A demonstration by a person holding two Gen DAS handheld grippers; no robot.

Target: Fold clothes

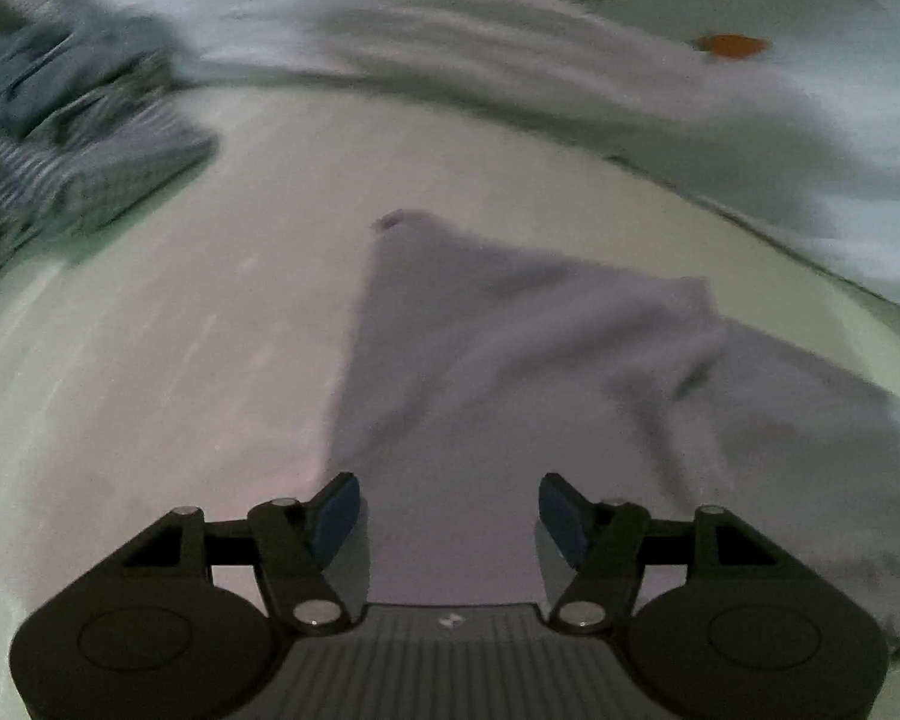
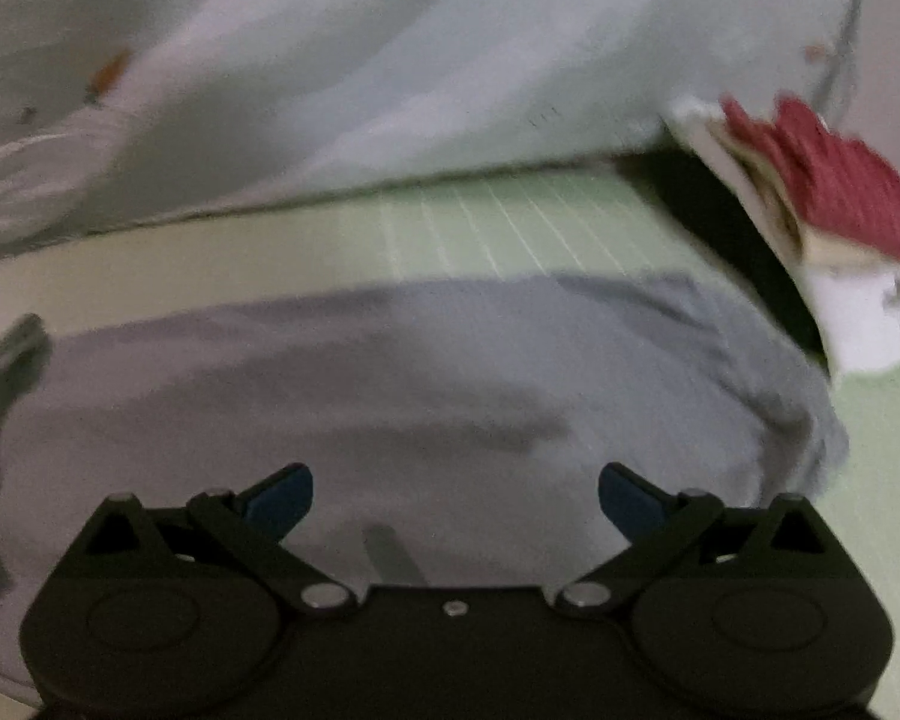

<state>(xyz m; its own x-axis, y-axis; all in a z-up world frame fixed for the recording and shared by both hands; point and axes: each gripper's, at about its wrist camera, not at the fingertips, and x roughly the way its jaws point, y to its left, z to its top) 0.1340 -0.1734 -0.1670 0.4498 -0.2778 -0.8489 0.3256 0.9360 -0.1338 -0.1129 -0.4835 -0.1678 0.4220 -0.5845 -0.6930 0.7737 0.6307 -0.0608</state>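
1. Left wrist view: left gripper [image 1: 449, 513] is spread wide, blue pads [image 1: 336, 513] well apart, nothing between them.
2. Grey garment [image 1: 510, 372] lies flat on the pale surface [image 1: 168, 360], directly ahead of the gripper and partly under the gap between the fingers. It tapers to a corner at its far end; its right part is wider and rumpled.
3. Striped and blue clothes pile [image 1: 60, 144] sits well left of the grey garment, at the far left edge. Blurred, so I can't separate the items.
4. White bedding [image 1: 510, 48] bunches up beyond the grey garment, across the whole far side. An orange mark [image 1: 732, 46] shows on it, far right of the garment's tip.
5. Right wrist view: right gripper [image 2: 456, 495] is also spread, blue pads [image 2: 282, 495] far apart, holding nothing.
6. The grey garment [image 2: 390, 396] fills the area just ahead of and under the gripper, spread across the green mat [image 2: 510, 222]. Its right edge is folded into a rumpled ridge.
7. The white bedding [image 2: 360, 72] lies beyond the garment, past the mat strip.
8. A red and white item [image 2: 834, 198] sits to the far right of the garment, near its rumpled edge. Too blurred to identify.
9. A dark blurred shape at the garment's left edge: can't tell what it is.
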